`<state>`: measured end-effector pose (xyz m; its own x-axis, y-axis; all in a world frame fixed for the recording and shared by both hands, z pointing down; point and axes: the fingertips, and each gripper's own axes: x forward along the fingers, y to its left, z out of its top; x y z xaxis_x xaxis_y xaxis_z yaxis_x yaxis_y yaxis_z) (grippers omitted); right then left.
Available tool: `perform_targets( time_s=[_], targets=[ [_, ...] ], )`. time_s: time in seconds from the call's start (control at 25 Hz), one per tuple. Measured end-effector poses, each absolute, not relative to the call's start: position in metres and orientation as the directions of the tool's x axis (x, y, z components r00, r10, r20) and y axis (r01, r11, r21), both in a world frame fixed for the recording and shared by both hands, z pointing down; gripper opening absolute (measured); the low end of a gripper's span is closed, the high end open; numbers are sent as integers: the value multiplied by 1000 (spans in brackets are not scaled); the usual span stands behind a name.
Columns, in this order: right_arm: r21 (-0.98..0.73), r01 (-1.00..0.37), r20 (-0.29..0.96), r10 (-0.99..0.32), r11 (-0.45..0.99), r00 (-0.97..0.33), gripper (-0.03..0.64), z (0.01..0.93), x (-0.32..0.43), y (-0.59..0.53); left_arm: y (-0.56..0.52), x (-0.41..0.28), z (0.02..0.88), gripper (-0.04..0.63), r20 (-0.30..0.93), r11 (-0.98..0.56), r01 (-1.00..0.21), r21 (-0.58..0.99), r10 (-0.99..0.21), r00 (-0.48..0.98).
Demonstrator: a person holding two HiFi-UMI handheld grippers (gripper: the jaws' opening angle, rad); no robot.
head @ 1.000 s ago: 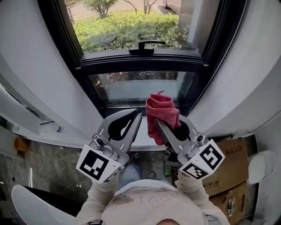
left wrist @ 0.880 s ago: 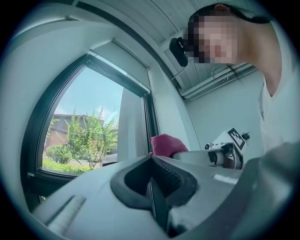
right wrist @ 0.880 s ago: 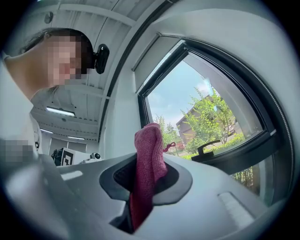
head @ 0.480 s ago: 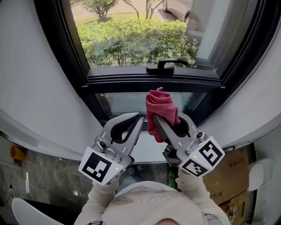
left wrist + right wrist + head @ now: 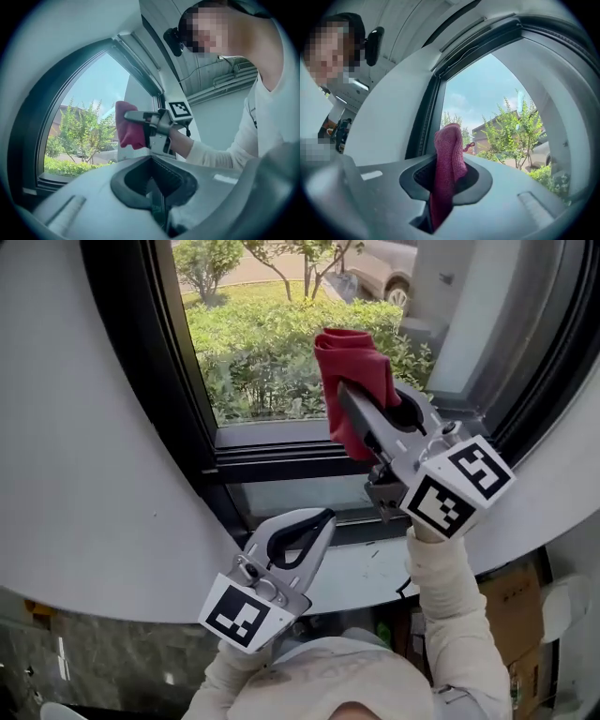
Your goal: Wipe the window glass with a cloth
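A red cloth (image 5: 352, 367) is bunched between the jaws of my right gripper (image 5: 349, 397), which is shut on it. It is held up in front of the upper window glass (image 5: 267, 343), with green bushes showing behind. In the right gripper view the cloth (image 5: 447, 164) stands up from the jaws before the glass (image 5: 497, 112). Whether the cloth touches the glass I cannot tell. My left gripper (image 5: 319, 521) hangs lower, over the sill, shut with nothing in it. In the left gripper view I see the cloth (image 5: 126, 124) and the right gripper (image 5: 140, 115) to the right of the glass (image 5: 79, 131).
A dark window frame (image 5: 183, 399) runs down the left, and a crossbar (image 5: 281, 460) splits the upper pane from a small lower pane (image 5: 300, 493). A white sill (image 5: 366, 568) lies below. Curved white walls flank the window. Cardboard boxes (image 5: 511, 601) stand low at the right.
My right gripper has gone up with the red cloth, from the lower pane to the upper pane. The left gripper has stayed low, now well below the right one.
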<state>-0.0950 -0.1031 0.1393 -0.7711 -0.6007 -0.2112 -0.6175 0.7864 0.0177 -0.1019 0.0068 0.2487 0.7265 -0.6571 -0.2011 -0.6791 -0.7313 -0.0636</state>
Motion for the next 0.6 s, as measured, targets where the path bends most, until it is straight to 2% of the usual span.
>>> perform_targets(
  time_s=[0.36,0.6],
  targets=[
    [74,-669,-219,-643,739,-734,75,36,-150,-191,-25,-135,225,100,-209,-727,-686,-40,-665,717],
    [71,-669,-214,-643,740,-735,74,28,-154,-199,-48,-144,187,100,-236,-663,-745,-71,-714,659]
  ],
)
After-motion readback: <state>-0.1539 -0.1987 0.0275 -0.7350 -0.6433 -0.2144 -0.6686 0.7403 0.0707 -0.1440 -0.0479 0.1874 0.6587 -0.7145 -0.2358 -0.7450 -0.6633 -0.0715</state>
